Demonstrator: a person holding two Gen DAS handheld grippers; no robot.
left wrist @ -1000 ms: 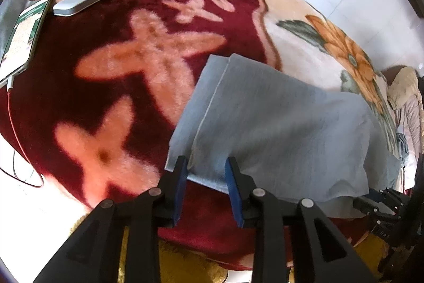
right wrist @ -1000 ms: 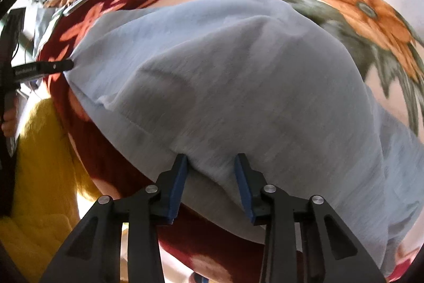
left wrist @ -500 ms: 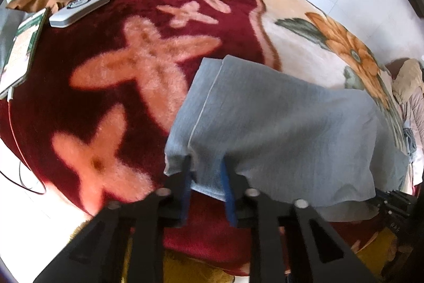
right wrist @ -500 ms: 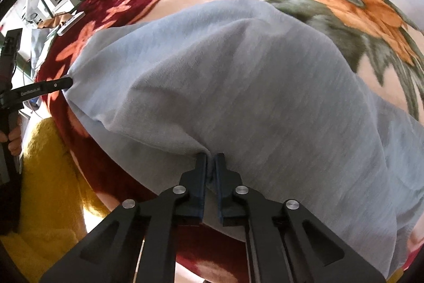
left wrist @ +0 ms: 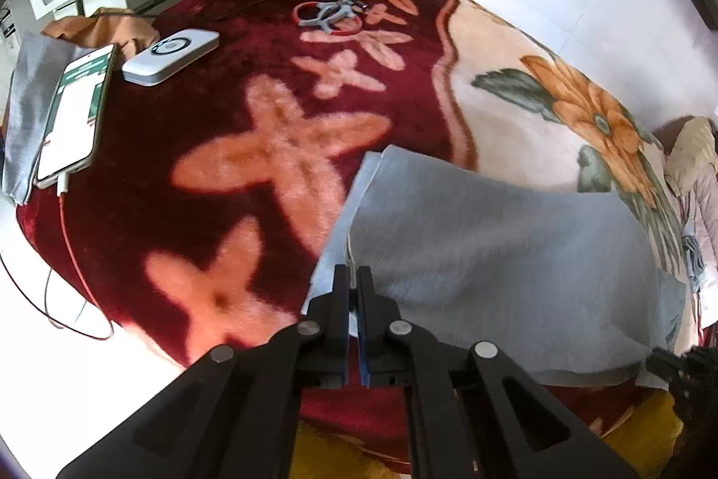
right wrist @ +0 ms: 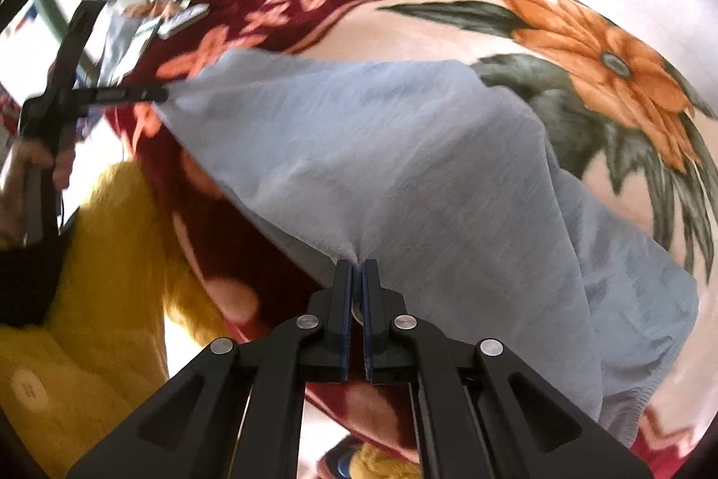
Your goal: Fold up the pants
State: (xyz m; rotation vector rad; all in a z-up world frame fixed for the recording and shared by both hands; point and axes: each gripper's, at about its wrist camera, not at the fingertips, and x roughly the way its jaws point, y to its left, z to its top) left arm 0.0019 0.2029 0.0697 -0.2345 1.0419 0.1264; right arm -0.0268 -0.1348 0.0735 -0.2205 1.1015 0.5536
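Both claws have just closed: left claw (left wrist: pixel 357 277) and right claw (right wrist: pixel 357 270) each pinch the near hem of the grey pants (left wrist: pixel 493 254), lying ahead on the bed's blanket (left wrist: pixel 269 147). Thin bites could slip if pulled unevenly.

Phone (left wrist: pixel 74 120) beside white device (left wrist: pixel 170 57) on floral blanket (left wrist: pixel 269 147); red-grey scissors (left wrist: pixel 330 14) farther back.

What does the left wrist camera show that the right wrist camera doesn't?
Only the left wrist view: a phone with its screen lit, plainly seen, lying partly on a folded grey cloth, and the left gripper from behind, shut on the grey pants.
Only the right wrist view: the right gripper pinching the pants' near edge, and a yellow sleeve.
Both: the pants and the floral blanket.
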